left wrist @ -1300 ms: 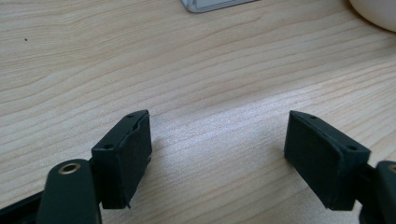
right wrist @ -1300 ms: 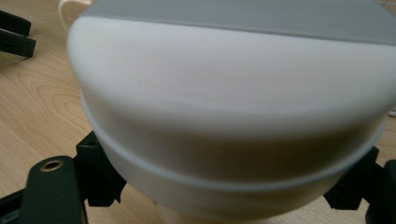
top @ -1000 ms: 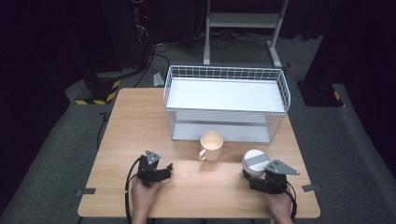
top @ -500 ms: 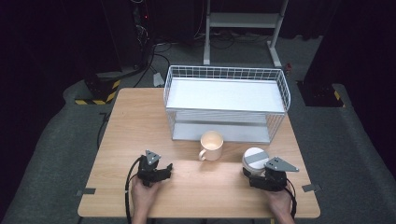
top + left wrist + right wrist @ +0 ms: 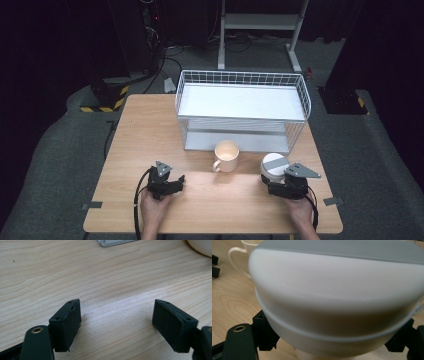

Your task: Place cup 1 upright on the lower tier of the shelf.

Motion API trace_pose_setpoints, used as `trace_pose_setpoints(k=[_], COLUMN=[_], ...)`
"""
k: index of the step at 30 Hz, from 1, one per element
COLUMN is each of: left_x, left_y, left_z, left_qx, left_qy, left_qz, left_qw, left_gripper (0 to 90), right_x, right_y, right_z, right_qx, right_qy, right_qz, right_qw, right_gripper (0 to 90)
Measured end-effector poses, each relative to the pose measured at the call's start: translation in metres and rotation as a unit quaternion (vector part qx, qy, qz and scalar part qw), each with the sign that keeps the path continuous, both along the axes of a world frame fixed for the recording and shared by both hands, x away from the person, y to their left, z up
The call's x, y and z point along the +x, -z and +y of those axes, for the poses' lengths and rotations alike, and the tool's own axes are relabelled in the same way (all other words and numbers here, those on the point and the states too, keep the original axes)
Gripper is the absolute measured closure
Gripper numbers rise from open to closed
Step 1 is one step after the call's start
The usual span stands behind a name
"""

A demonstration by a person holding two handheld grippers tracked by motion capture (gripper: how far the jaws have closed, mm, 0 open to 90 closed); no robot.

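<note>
High view: right tongs (image 5: 274, 184) at lower right of frame, jaws clamped either side of white round container (image 5: 274, 166) with grey lid, container standing on wooden desk (image 5: 150, 130) just right of cream mug (image 5: 226, 155). Right gripper view: container (image 5: 337, 302) looms between both black jaws, mug handle at upper left. Left tongs (image 5: 176, 181) at lower left of centre, jaws parted about halfway, gripping nothing, bare wood between them. White wire basket (image 5: 242, 80) behind mug.
</note>
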State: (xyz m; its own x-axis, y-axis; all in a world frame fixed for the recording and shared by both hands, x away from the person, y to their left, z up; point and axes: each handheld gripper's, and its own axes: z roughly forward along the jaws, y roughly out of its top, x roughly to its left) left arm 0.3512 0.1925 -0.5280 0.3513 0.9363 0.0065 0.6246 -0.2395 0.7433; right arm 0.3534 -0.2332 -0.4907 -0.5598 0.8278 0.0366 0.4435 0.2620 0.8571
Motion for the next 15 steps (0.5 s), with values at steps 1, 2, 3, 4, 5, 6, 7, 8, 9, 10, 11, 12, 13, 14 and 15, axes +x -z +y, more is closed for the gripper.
trace_pose_setpoints(k=[1,2,3,4,5,6,7,8,9,10,11,12,13,14,15], left_x=[0.000,0.000,0.000,0.000,0.000,0.000,0.000,0.000,0.000,0.000,0.000,0.000,0.000,0.000,0.000], left_y=[0.000,0.000,0.000,0.000,0.000,0.000,0.000,0.000,0.000,0.000,0.000,0.000,0.000,0.000,0.000], left_z=[0.000,0.000,0.000,0.000,0.000,0.000,0.000,0.000,0.000,0.000,0.000,0.000,0.000,0.000,0.000], left_qx=[0.000,0.000,0.000,0.000,0.000,0.000,0.000,0.000,0.000,0.000,0.000,0.001,0.000,0.000,0.001], left_qy=[0.000,0.000,0.000,0.000,0.000,0.000,0.000,0.000,0.000,0.000,0.000,0.000,0.000,0.000,0.000], left_qz=[0.000,0.000,0.000,0.000,0.000,0.000,0.000,0.000,0.000,0.000,0.000,0.000,0.000,0.000,0.000], left_qw=[1.0000,1.0000,1.0000,1.0000,1.0000,1.0000,1.0000,1.0000,1.0000,1.0000,1.0000,1.0000,1.0000,1.0000,1.0000], left_gripper=[23.4,23.4,23.4,23.4,23.4,23.4,23.4,23.4,23.4,23.4,23.4,23.4,23.4,23.4,23.4], right_x=[0.001,0.003,0.005,0.008,0.008,0.012,0.012,0.013,0.015,0.018,0.018,0.020,0.020,0.022,0.023], right_y=[0.000,0.000,0.000,-0.001,-0.001,-0.001,-0.001,-0.002,-0.002,-0.003,-0.003,-0.004,-0.004,-0.005,-0.005], right_z=[0.000,-0.001,-0.001,-0.001,-0.001,-0.001,-0.001,-0.001,-0.001,-0.001,-0.001,0.000,0.000,0.000,0.000], right_qx=[0.002,0.001,0.001,-0.002,-0.002,-0.002,-0.002,-0.002,-0.002,-0.002,-0.002,0.000,0.000,0.000,-0.004], right_qy=[0.001,0.001,0.002,0.003,0.003,0.003,0.003,0.005,0.006,0.008,0.008,0.009,0.009,0.010,0.010], right_qz=[0.002,0.004,0.005,0.005,0.005,0.007,0.007,0.008,0.007,0.006,0.006,0.006,0.006,0.007,0.005], right_qw=[1.0000,1.0000,1.0000,1.0000,1.0000,1.0000,1.0000,1.0000,1.0000,1.0000,1.0000,0.9999,0.9999,0.9999,0.9999], right_gripper=[18.6,18.6,18.6,18.6,18.6,18.6,18.6,18.6,18.6,18.6,18.6,18.6,18.6,18.6,18.6])
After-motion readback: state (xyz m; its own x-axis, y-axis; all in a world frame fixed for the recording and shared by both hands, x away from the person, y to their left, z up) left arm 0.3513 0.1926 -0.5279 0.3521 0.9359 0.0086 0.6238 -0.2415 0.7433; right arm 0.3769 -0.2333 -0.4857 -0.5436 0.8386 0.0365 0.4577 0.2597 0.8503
